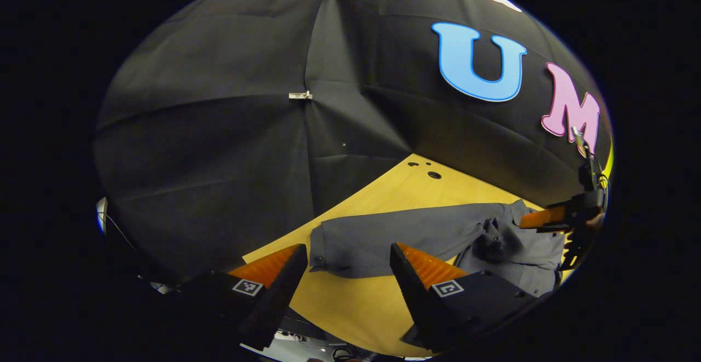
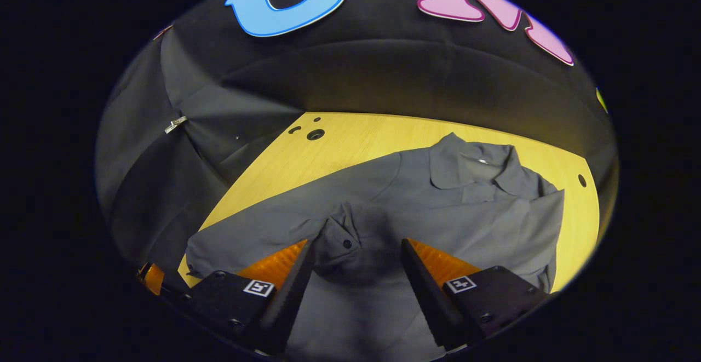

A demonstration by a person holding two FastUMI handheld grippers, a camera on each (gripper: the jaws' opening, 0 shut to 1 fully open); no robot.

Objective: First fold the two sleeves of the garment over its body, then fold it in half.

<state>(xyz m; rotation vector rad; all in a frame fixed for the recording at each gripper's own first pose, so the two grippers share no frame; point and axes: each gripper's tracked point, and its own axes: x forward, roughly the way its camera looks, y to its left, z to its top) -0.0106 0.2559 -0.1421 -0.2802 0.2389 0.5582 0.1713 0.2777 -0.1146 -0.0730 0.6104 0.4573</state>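
Observation:
A grey shirt (image 2: 465,208) lies flat on the yellow wooden table (image 2: 350,143), collar (image 2: 471,167) toward the booth wall. One sleeve is folded across the body; its buttoned cuff (image 2: 340,239) lies just ahead of my right gripper (image 2: 357,255), which is open and holds nothing. The other sleeve (image 1: 405,233) stretches out over the table. Its cuff (image 1: 324,252) lies ahead of my open left gripper (image 1: 348,260), and nothing sits between the fingers. In the left gripper view the right gripper (image 1: 542,218) hovers over the shirt's body at the far right.
Black cloth walls close the table on the far side and the left. Small round holes (image 2: 315,134) mark the tabletop near its far corner, and another hole (image 2: 581,180) lies right of the shirt. Bare wood (image 1: 350,302) lies in front of the outstretched sleeve.

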